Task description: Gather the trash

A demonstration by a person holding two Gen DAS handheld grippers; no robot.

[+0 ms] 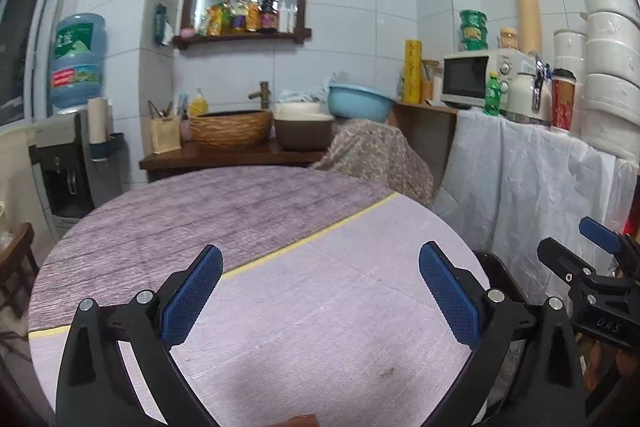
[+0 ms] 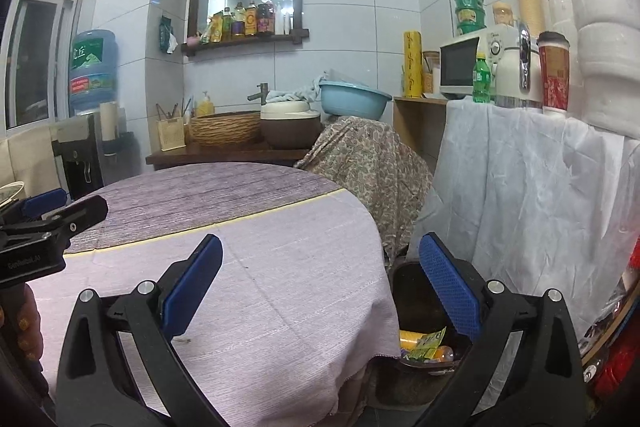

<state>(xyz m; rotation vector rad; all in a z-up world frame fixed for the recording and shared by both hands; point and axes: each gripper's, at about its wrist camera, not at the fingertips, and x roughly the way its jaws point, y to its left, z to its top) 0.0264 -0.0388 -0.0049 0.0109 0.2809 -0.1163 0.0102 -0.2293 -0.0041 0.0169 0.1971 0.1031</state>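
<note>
- Left wrist view: left gripper over the round surface, jaws spread wide, nothing between the blue pads.
- Surface covered in a lilac cloth, darker wood-grain half behind, pale yellow stripe between the two.
- At right edge, right gripper seen side-on beyond the rim of the surface; letters "DAS" legible on its black body; only one blue pad in sight, jaw state not readable from this view.
- Dark trash bin barely showing past the rim, mostly hidden by the left gripper's right finger; contents not visible here.
- Water jug on the dispenser at left: green and red label, characters too blurred to read.
- Microwave, green soda bottle and red paper cup on the white-draped counter; print on all three illegible.
- Right wrist view: right gripper straddling the edge of the surface, jaws released and wide, gripping nothing.
- Trash bin on the floor just beside the surface, under the right pad; rim partly covered by cloth and finger.
- Trash lying inside the bin: yellow piece, green printed wrapper, something orange; wrapper text unreadable.
- Left gripper at left edge, cut off by the frame; white lettering on its body starting "Gen", rest blurred.
</note>
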